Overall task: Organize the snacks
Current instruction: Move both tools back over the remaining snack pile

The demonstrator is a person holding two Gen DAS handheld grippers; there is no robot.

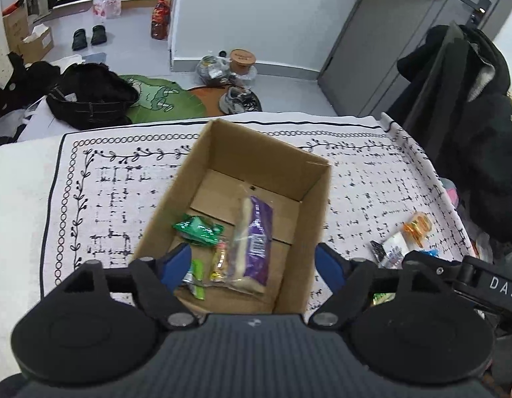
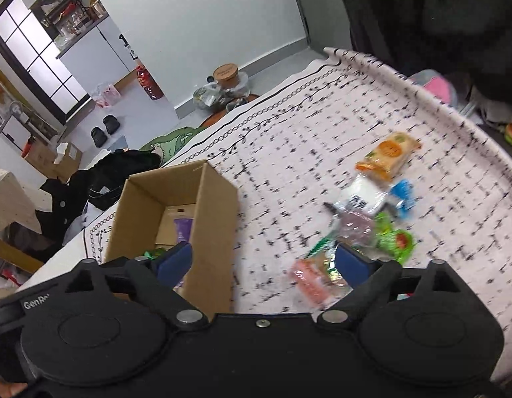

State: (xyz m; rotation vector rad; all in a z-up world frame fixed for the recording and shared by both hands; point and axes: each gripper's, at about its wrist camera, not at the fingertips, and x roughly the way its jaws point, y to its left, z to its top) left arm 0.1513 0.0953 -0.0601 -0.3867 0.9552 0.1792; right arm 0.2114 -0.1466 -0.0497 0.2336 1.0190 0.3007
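An open cardboard box (image 1: 317,199) stands on the patterned tablecloth (image 1: 123,199). Inside lie a purple-and-clear packet (image 1: 252,242), a green packet (image 1: 199,230) and a small yellow packet (image 1: 219,260). My left gripper (image 1: 254,265) hangs open over the box's near end, nothing between its blue pads (image 1: 178,263). In the right wrist view the box (image 2: 209,219) is at left, and my right gripper (image 2: 264,262) is open beside its right wall. Loose snacks lie to the right: an orange packet (image 2: 388,156), a white packet (image 2: 362,195), a blue one (image 2: 402,194), a green one (image 2: 393,238), a pink one (image 2: 310,280).
The table's right edge (image 2: 455,112) drops off beside dark clothing (image 2: 421,16). Beyond the far edge are the floor, a black bag (image 1: 90,96), shoes (image 1: 239,99) and a grey door (image 1: 405,33). The right gripper's body (image 1: 488,282) shows at right in the left wrist view.
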